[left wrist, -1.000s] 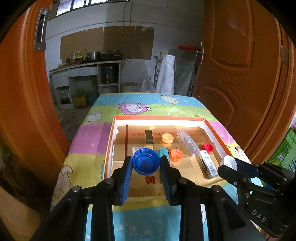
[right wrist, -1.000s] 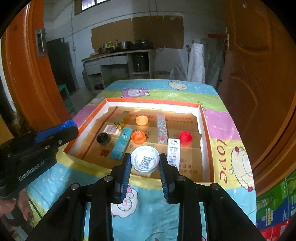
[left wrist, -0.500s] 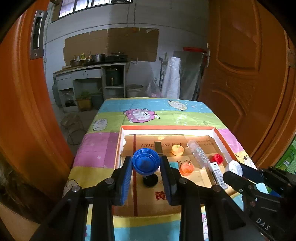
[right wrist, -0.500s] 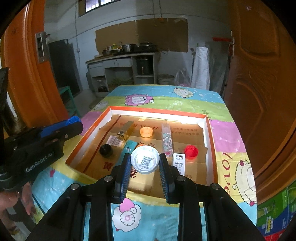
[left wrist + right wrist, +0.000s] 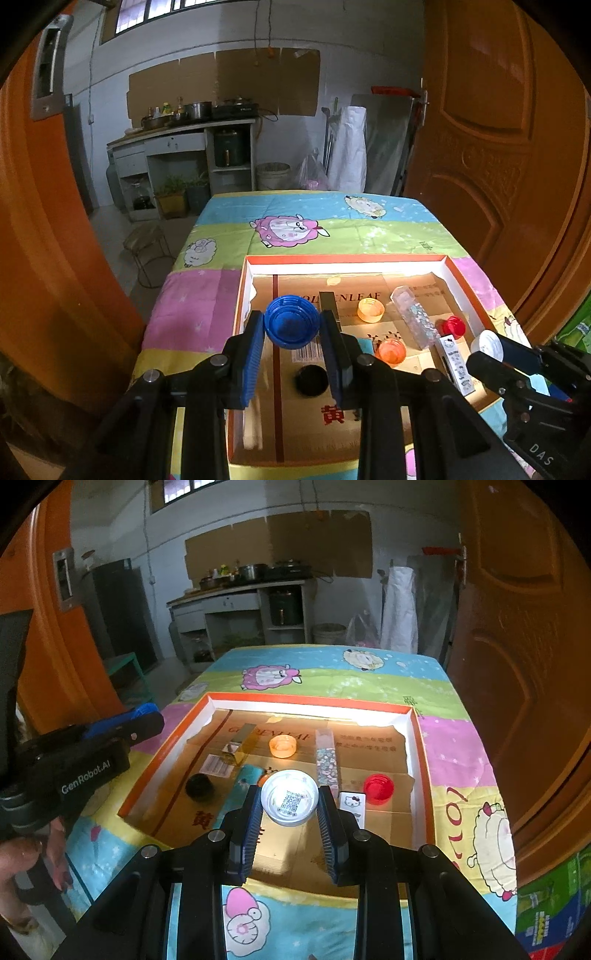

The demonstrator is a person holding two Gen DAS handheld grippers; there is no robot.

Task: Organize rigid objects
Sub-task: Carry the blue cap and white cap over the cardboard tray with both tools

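My left gripper (image 5: 292, 325) is shut on a blue bottle cap (image 5: 291, 322) and holds it above the left part of the orange-rimmed cardboard tray (image 5: 243, 291). My right gripper (image 5: 290, 802) is shut on a white cap with a QR code (image 5: 290, 801), above the tray's front middle (image 5: 415, 738). In the tray lie a black cap (image 5: 311, 380), an orange cap (image 5: 391, 350), a yellow cap (image 5: 370, 309), a red cap (image 5: 451, 326), a clear patterned case (image 5: 415, 321), a Hello Kitty box (image 5: 455, 363), a gold box (image 5: 245, 744) and a teal box (image 5: 247, 779).
The tray sits on a table with a cartoon sheep cloth (image 5: 295, 225). Orange doors stand at the left (image 5: 37, 221) and right (image 5: 517, 147). A kitchen counter (image 5: 177, 133) is at the back. The right gripper shows in the left wrist view (image 5: 517, 369).
Both grippers have lifted and drawn back with their caps still held. The tray looks lower and further off, and the black cap has come into view under the left gripper.
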